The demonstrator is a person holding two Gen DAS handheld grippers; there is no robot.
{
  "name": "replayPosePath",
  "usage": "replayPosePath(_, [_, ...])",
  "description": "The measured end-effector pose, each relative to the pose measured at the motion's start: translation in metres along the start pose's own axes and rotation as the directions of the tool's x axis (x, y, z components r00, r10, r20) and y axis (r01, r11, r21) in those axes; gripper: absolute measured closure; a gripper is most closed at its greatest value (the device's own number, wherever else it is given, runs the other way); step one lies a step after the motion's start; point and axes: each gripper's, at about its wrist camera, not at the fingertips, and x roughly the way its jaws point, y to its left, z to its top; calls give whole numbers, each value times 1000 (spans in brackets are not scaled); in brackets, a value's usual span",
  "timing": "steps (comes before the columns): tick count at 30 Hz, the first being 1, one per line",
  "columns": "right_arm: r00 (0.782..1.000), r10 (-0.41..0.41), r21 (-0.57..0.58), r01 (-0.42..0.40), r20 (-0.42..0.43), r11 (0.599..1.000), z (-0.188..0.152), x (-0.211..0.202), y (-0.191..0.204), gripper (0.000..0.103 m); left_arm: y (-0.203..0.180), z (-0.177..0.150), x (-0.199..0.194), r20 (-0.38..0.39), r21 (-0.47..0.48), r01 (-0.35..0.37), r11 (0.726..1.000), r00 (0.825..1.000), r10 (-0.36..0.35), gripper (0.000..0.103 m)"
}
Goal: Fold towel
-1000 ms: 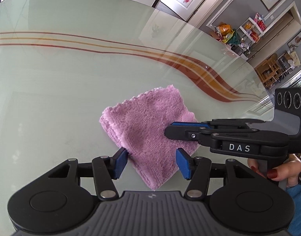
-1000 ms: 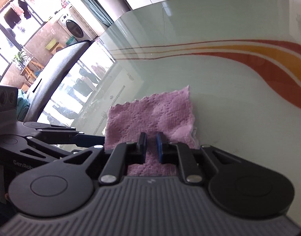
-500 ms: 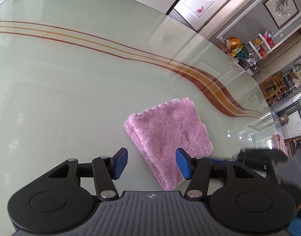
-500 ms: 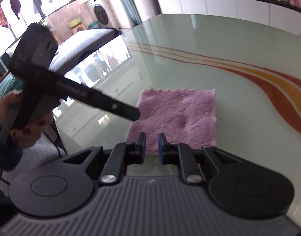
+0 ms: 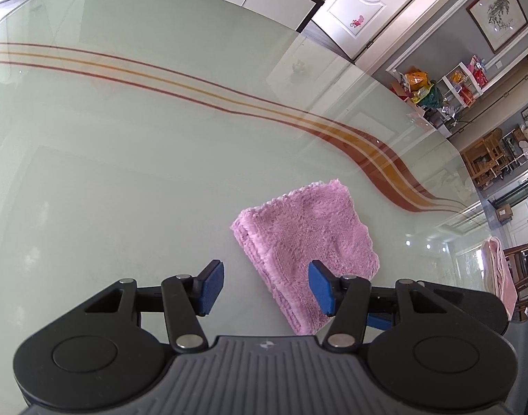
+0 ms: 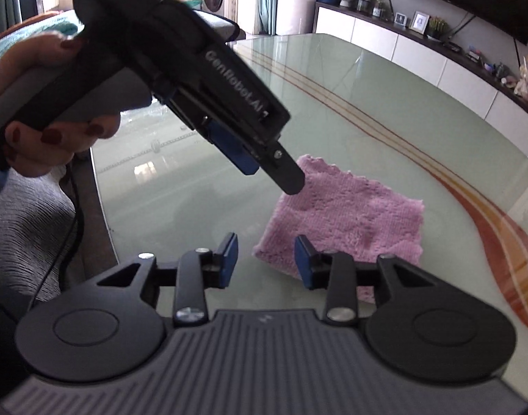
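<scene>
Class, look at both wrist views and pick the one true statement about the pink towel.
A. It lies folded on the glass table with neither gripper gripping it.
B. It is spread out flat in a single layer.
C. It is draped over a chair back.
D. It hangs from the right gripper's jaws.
A: the towel lies as a layered square on the table, and the left gripper and right gripper both stand open, empty.

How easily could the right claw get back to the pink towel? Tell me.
Probably easily: the right claw stands open just short of the folded pink towel, with bare table between. The left claw hovers beside it.
</scene>
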Motion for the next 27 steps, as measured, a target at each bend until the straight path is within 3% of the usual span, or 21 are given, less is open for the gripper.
replayPosePath(6, [996, -81, -111, 77, -29, 991, -2, 19, 13, 69, 2, 0, 0, -4, 3, -2, 1000, 1000, 2, 42])
replayPosePath(13, [996, -78, -80, 74, -43, 994, -1, 22, 6, 79, 1, 4, -3, 0, 8, 15, 1000, 1000, -15, 41])
replayPosePath(19, [1000, 14, 118, -12, -14, 993, -6, 10, -19, 92, -17, 18, -6, 24, 86, 11, 996, 1000, -13, 37])
replayPosePath(23, [991, 116, 368, -133, 68, 920, -19, -3, -55, 93, -22, 28, -11, 50, 91, 15, 996, 999, -19, 34])
replayPosePath(27, [977, 153, 461, -205, 146, 864, -27, -18, -72, 93, -21, 32, -13, 46, 90, 24, 996, 999, -29, 34])
